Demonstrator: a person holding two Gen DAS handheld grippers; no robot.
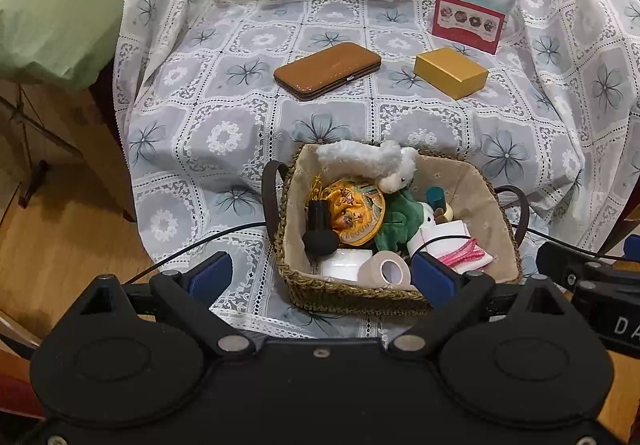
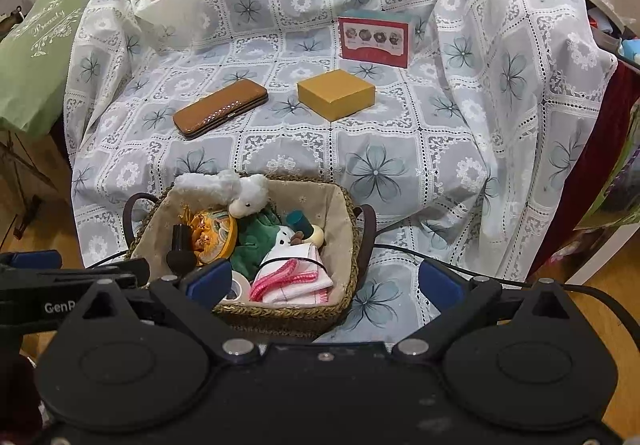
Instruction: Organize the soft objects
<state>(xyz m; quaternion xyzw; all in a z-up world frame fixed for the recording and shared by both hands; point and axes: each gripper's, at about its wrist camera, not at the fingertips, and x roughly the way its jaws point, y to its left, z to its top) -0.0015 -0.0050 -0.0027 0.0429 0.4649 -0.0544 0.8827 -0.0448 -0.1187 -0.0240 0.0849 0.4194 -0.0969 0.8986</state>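
While hovering low before the cloth, left gripper (image 1: 322, 277) spread wide, blue-padded fingers (image 1: 210, 275) holding nothing, near rim of woven basket (image 1: 352, 295) showing between them. Right gripper (image 2: 328, 281) likewise agape and bare, blue fingers (image 2: 440, 287) set apart, left one overlapping the basket's near rim. Coarse braided straw walls on the basket, beige fabric lining, dark looped handles at either side, resting on lacy white tablecloth (image 1: 224, 133) patterned with grey squares and thin-petalled flowers, draped in soft folds at the back. Heaped inside: fluffy white plush toy (image 1: 372, 163) slumped over the far rim, glossy round orange embroidered pouch (image 1: 354, 211) beside a crumpled green felt toy (image 1: 400, 223), black rounded brush-like piece (image 1: 320, 233) at the left, pale roll of tape (image 1: 386, 271) against the near wall, folded white cloth with pink zigzag trim (image 1: 466, 255) at the right, small teal-capped bottle (image 1: 436, 197) toward the back. Farther off on the cloth, well apart from the basket: smooth flat brown leather case (image 1: 328, 70) with rounded corners and metal clasp, boxy matte mustard carton (image 1: 451, 72) to its right, upright red and teal printed box (image 1: 468, 21) behind. Green pillow (image 1: 60, 9) with pale embroidery off to the left, beyond the cloth's edge.
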